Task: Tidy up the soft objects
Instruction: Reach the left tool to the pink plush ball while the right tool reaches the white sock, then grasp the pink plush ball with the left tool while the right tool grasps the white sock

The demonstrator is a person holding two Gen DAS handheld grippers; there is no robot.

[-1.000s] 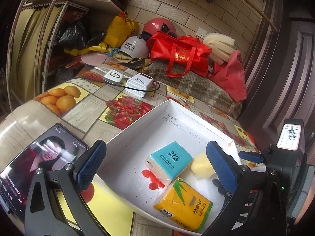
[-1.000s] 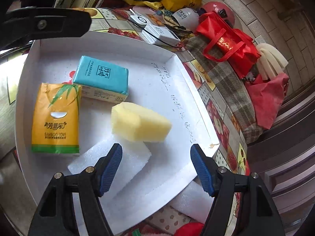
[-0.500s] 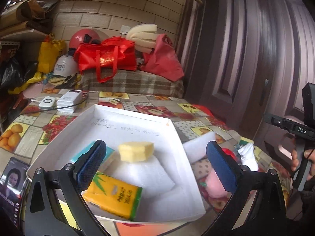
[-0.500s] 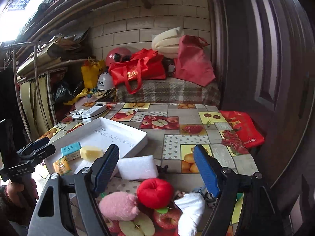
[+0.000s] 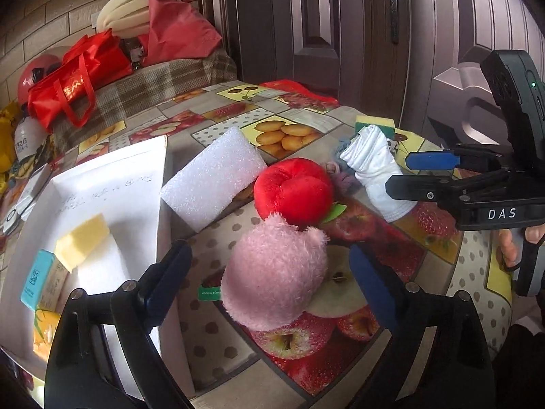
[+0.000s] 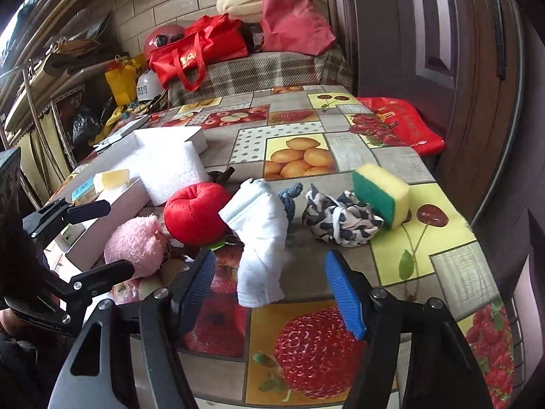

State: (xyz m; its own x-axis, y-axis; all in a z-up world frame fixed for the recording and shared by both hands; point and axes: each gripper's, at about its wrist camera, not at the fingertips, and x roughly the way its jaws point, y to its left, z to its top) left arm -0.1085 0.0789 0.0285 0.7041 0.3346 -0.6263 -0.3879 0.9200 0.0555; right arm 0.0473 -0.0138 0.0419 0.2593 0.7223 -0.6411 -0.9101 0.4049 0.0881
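My left gripper [image 5: 272, 272] is open, its jaws on either side of a pink plush toy [image 5: 274, 272] lying on the table. A red plush apple [image 5: 294, 189] touches the toy's far side. My right gripper [image 6: 270, 289] is open around the near end of a white rolled sock [image 6: 260, 238]. A white box [image 5: 102, 191] at the left holds a yellow sponge [image 5: 81, 242], white foam and tissue packs [image 5: 35, 283]. A white foam block [image 5: 213, 177] leans beside the box. A green-yellow scouring sponge [image 6: 379, 194] and a patterned cloth [image 6: 340, 220] lie farther right.
The fruit-print table [image 6: 296, 151] ends at a dark door [image 5: 323, 27] on the right. Red bags [image 6: 201, 47], a helmet and foam rolls pile at the back on a plaid-covered surface. A red packet [image 6: 398, 122] lies at the table's far right edge.
Both grippers have swung away from the box toward the loose toys. The left now straddles the pink plush toy; the right has come down around the white sock.
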